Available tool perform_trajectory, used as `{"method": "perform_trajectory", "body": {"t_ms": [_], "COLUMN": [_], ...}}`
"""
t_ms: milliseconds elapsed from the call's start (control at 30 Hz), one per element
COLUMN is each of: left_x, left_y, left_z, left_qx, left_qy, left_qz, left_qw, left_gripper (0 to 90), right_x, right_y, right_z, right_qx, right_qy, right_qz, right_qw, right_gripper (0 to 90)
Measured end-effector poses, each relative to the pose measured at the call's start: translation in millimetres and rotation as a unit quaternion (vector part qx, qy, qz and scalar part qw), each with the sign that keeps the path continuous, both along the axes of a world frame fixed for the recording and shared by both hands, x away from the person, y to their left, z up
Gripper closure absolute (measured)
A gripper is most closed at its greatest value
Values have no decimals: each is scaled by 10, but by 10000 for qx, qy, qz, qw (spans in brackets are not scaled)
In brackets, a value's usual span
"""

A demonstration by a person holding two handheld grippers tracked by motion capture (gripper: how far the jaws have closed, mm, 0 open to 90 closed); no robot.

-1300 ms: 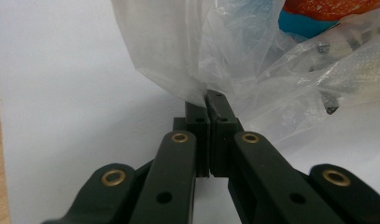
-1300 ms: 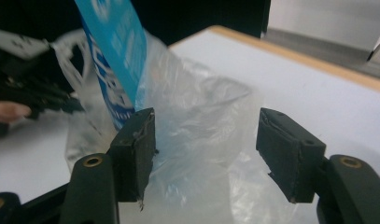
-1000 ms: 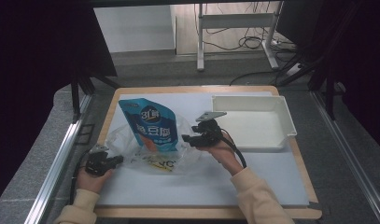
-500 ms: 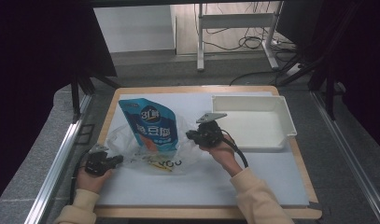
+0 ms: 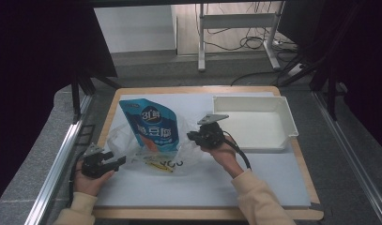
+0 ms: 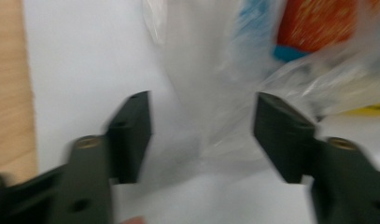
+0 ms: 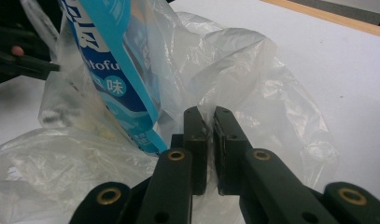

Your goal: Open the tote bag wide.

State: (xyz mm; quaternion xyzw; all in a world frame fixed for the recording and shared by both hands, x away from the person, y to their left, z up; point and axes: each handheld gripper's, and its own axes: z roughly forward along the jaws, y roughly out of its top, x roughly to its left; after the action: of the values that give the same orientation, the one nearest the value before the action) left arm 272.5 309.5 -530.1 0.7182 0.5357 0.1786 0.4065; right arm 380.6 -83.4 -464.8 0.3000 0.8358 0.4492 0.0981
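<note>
A blue snack pouch [image 5: 153,126] stands tilted inside a clear plastic bag [image 5: 119,138] on the white mat. My right gripper [image 5: 192,137] is at the bag's right side. In the right gripper view, my right gripper [image 7: 208,114] is shut on a fold of the plastic bag [image 7: 257,79], with the blue pouch [image 7: 108,70] just beyond. My left gripper [image 5: 120,161] is at the bag's lower left. Its jaws have just been opening. In the left gripper view, the left gripper [image 6: 202,100] stands open, with loose film of the bag [image 6: 201,56] between the pads but not pressed.
A white tray [image 5: 248,99] stands at the back right of the mat, close behind my right hand. The wooden table edge [image 5: 193,89] frames the mat. A metal rail [image 5: 57,159] runs along the left side.
The left gripper's jaws have come apart and let go of the bag's film. The right gripper has shifted slightly left and is pinched on the bag's right edge.
</note>
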Motion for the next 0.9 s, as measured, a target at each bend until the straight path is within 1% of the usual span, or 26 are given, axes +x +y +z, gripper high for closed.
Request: {"method": "perform_trajectory", "body": {"t_ms": [33, 67, 100, 133, 167, 200, 233, 300, 367, 400, 433, 500, 533, 567, 600, 667, 767, 800, 833, 867, 900], "left_x": [0, -56, -56, -80, -104, -147, -147, -165, -152, -114, -114, -50, -13, 70, 70, 158, 307, 402, 402, 485, 485], "left_y": [0, 40, 40, 62, 84, 121, 121, 145, 156, 161, 161, 159, 151, 127, 127, 108, 87, 88, 88, 93, 93], "left_z": [0, 93, 93, 147, 205, 333, 333, 466, 590, 696, 696, 778, 810, 858, 858, 894, 919, 920, 920, 922, 922], "left_qx": [0, -77, -77, -114, -153, -189, -189, -234, -217, -200, -200, -225, -180, -78, -78, -75, -34, -44, -44, -18, -18], "left_qy": [0, -172, -172, -243, -326, -527, -527, -696, -797, -886, -886, -962, -990, -1022, -1022, -1044, -1043, -1034, -1034, -1064, -1064], "left_qz": [0, -14, -14, -18, -25, 24, 24, 54, 74, 125, 125, 115, 117, 75, 75, 15, -18, -3, -3, -78, -78], "left_qw": [10000, 9998, 9998, 9996, 9994, 9984, 9984, 9973, 9966, 9958, 9958, 9950, 9949, 9947, 9947, 9945, 9945, 9946, 9946, 9943, 9943], "left_gripper": [276, 255, 231, 231, 213, 203, 203, 204, 223, 232, 240, 251, 265, 270, 273, 281, 290, 300, 306, 311, 321], "right_x": [0, -2, -2, -2, 0, 0, 0, 0, -5, -6, -6, -12, -18, -20, -20, -23, -20, -18, -18, -15, -15], "right_y": [0, -5, -5, -8, -12, -19, -19, -24, -29, -30, -30, -26, -19, -15, -15, -6, -7, -13, -13, -18, -18], "right_z": [0, 5, 5, 7, 8, 13, 13, 16, 25, 27, 27, 28, 27, 27, 27, 21, 17, 17, 17, 19, 19], "right_qx": [0, 7, 7, 6, 8, 20, 20, 31, 33, 34, 34, 39, 48, 37, 37, 31, 29, 34, 34, 47, 47], "right_qy": [0, -7, -7, -8, -20, -20, -20, -44, -43, -49, -49, -47, -62, -61, -61, -41, -38, -31, -31, -40, -40], "right_qz": [0, -1, -1, -3, -4, -21, -21, -25, -21, -23, -23, -20, -12, 4, 4, 12, 16, 10, 10, 8, 8], "right_qw": [10000, 10000, 10000, 10000, 10000, 10000, 10000, 10000, 10000, 10000, 10000, 10000, 10000, 10000, 10000, 10000, 10000, 10000, 10000, 10000, 10000], "right_gripper": [841, 841, 841, 841, 841, 841, 841, 841, 841, 841, 841, 841, 841, 841, 841, 841, 841, 842, 842, 841, 841]}}
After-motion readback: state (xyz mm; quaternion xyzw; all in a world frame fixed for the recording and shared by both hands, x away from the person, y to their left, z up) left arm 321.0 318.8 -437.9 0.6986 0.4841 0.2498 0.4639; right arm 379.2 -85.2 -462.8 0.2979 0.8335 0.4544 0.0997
